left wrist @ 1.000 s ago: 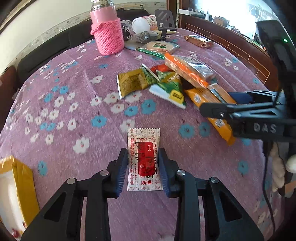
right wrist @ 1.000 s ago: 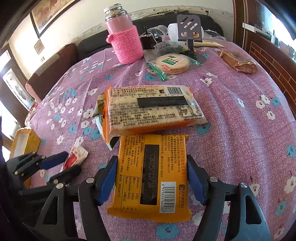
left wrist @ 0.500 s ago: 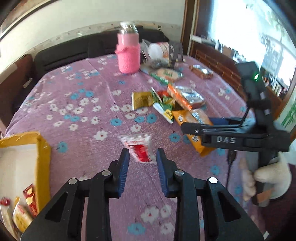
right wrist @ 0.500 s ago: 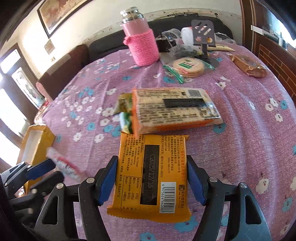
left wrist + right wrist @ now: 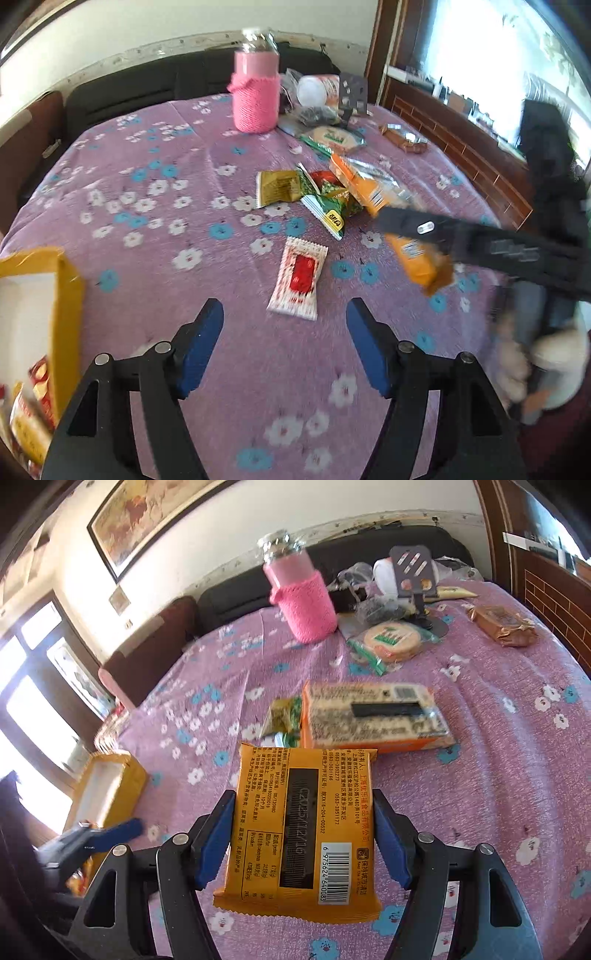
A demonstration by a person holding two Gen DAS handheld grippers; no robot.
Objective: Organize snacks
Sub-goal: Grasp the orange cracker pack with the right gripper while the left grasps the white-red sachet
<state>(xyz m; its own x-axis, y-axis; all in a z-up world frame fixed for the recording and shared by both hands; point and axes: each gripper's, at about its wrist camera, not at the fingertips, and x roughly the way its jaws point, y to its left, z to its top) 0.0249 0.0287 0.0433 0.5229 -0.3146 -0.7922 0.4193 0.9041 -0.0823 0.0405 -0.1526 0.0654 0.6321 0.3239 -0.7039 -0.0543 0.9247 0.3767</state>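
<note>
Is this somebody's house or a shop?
Probably a home living room: a table under a flowery purple cloth, a dark sofa behind it, a framed painting on the wall, and a pink knit-covered flask.

Sachet [image 5: 298,277] on tablecloth [image 5: 155,206], right of box [image 5: 64,295]

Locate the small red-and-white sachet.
In the left wrist view, the sachet lies flat on the floral tablecloth, just ahead of the open left tongs, below the green packets.

Two orange packets [image 5: 306,830], one bottle [image 5: 303,594]
</note>
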